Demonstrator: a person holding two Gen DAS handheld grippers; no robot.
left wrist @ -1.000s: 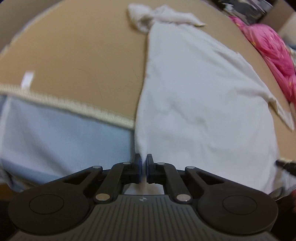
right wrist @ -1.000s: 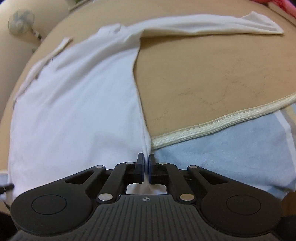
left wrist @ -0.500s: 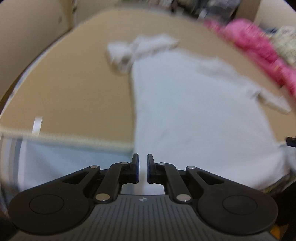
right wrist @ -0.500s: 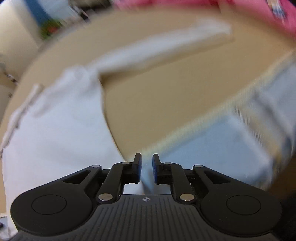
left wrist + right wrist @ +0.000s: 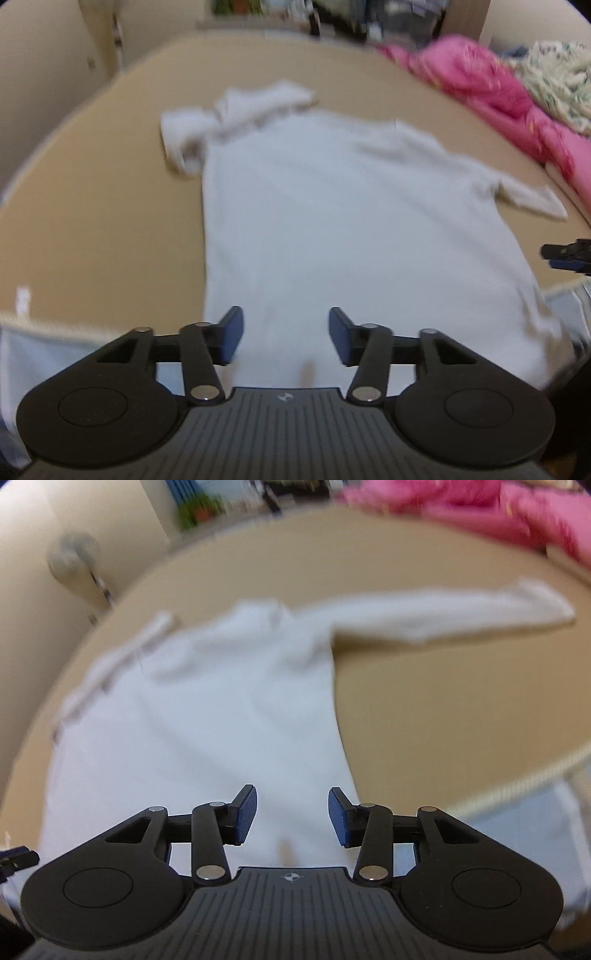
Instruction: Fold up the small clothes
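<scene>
A white long-sleeved shirt (image 5: 332, 229) lies spread flat on a tan cover (image 5: 92, 221), hem toward me. Its left sleeve is bunched up near the collar (image 5: 229, 114); the other sleeve stretches out straight to the right (image 5: 443, 613). My left gripper (image 5: 282, 332) hovers above the hem's left part, jaws opening, nothing between the pads. My right gripper (image 5: 291, 814) hangs over the hem's right part (image 5: 221, 738), jaws likewise opening and empty. The right gripper's tips show at the right edge of the left wrist view (image 5: 565, 253).
A pink quilt (image 5: 491, 92) and a patterned blanket (image 5: 557, 81) are heaped at the far right. The tan cover ends in a cream trim (image 5: 517, 786) over a light blue sheet (image 5: 517, 834). A fan (image 5: 74, 561) stands off to the left.
Both grippers were shut on the shirt's hem corners; they have let go, opened and risen away. The shirt now lies flat and more of it shows.
</scene>
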